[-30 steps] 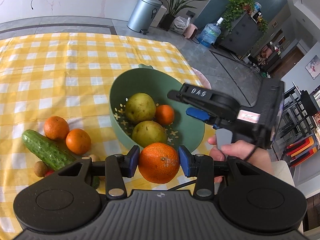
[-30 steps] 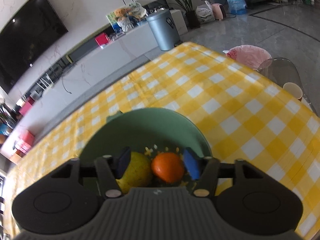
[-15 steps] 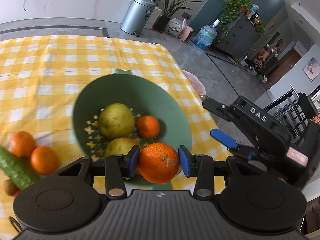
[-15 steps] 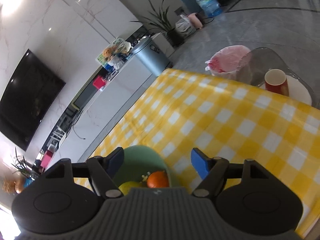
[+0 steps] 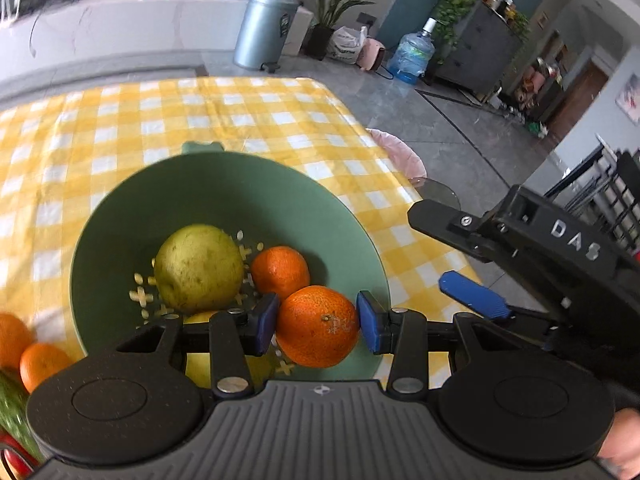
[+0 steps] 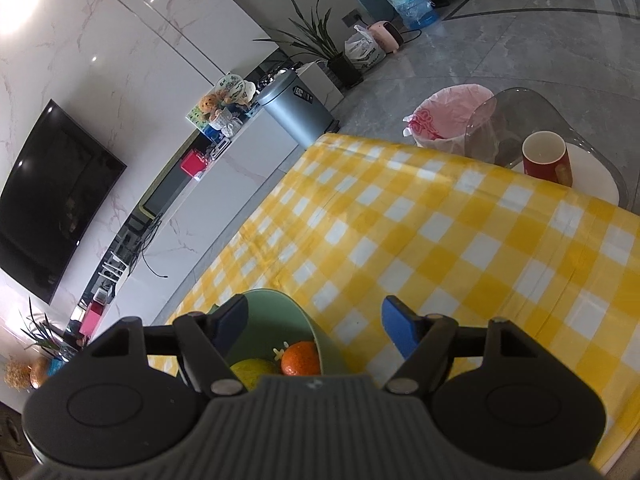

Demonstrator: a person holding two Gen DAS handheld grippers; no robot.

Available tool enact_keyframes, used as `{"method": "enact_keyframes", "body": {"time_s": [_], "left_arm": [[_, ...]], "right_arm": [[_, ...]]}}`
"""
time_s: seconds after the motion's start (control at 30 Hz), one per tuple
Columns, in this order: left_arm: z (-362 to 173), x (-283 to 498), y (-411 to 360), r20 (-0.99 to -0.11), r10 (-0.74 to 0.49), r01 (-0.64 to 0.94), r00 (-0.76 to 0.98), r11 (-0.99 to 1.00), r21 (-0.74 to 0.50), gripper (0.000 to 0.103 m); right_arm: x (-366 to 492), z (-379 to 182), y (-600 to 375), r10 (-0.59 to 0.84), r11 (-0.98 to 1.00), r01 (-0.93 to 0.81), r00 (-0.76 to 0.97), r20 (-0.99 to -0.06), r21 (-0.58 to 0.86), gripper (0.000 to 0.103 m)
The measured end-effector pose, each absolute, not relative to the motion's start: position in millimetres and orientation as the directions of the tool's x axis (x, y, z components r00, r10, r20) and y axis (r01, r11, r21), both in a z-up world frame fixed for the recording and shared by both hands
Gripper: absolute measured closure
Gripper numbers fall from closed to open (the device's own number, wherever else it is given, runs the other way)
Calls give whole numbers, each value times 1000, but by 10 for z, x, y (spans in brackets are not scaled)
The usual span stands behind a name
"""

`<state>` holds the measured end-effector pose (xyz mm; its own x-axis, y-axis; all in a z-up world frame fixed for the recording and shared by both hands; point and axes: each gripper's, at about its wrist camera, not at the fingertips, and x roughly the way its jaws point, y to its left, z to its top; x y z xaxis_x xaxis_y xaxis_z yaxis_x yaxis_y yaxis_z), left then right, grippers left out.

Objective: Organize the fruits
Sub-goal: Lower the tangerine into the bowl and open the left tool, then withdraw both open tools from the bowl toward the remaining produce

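Observation:
In the left wrist view my left gripper [image 5: 318, 320] hangs low inside the green colander bowl [image 5: 260, 204], over its near side. A large orange [image 5: 318, 326] sits between its blue pads, which still touch it as the jaws begin opening. In the bowl lie a yellow-green pear [image 5: 198, 266], a small orange [image 5: 280, 274] and a second pear [image 5: 198, 364] half hidden under the gripper. My right gripper [image 6: 314, 312] is open and empty, drawn back to the right of the bowl [image 6: 280, 316]. It also shows as the right gripper [image 5: 432, 246] in the left wrist view.
Two oranges [image 5: 38, 362] and a cucumber [image 5: 12, 412] lie on the yellow checked cloth [image 5: 120, 128] left of the bowl. Beyond the table's right edge stand a red cup [image 6: 546, 158] on a grey chair and a pink-lined bin [image 6: 444, 116].
My left gripper carried the large orange to the right and down into the bowl. My right gripper let go of the small orange, opened and pulled back from the bowl while rolling.

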<state>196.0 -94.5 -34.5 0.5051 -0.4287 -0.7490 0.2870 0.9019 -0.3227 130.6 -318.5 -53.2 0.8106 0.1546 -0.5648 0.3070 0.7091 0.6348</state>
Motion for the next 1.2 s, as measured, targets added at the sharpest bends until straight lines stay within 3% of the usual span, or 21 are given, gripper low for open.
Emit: {"method": "enact_keyframes", "body": {"time_s": [0.03,0.1,0.2,0.33,0.73,0.97,1.2], "left_arm": [[-347,1953,-958,-749,-420,295,513,905,-306,48],[-335,1927,-963,-732,-434,318,526,898,-304,27],[-284,1895,-953,-708,-460,353,535,884,-307,20],[-206,1835,-959,-714,-387,326,583,917,-231,20],[43,1646,-648,-737,-393,298,550,917,-267,20],[154,1491,-428,-753,-376,295,541,922,-249,20],[182,1394,-205,-783,-356,275,511,930,-243,19]], "right_arm": [[1298,-526,-3189,155,710,305,812,-563,635,32],[1292,-516,-3189,158,711,299,814,-559,637,32],[1273,-516,-3206,146,696,312,820,-553,646,32],[1210,-498,-3268,133,677,317,835,-535,664,32],[1230,-475,-3192,203,729,244,815,-543,639,31],[1240,-332,-2904,234,810,160,793,-562,564,11],[1289,-372,-2722,255,856,164,690,-677,490,6]]}}
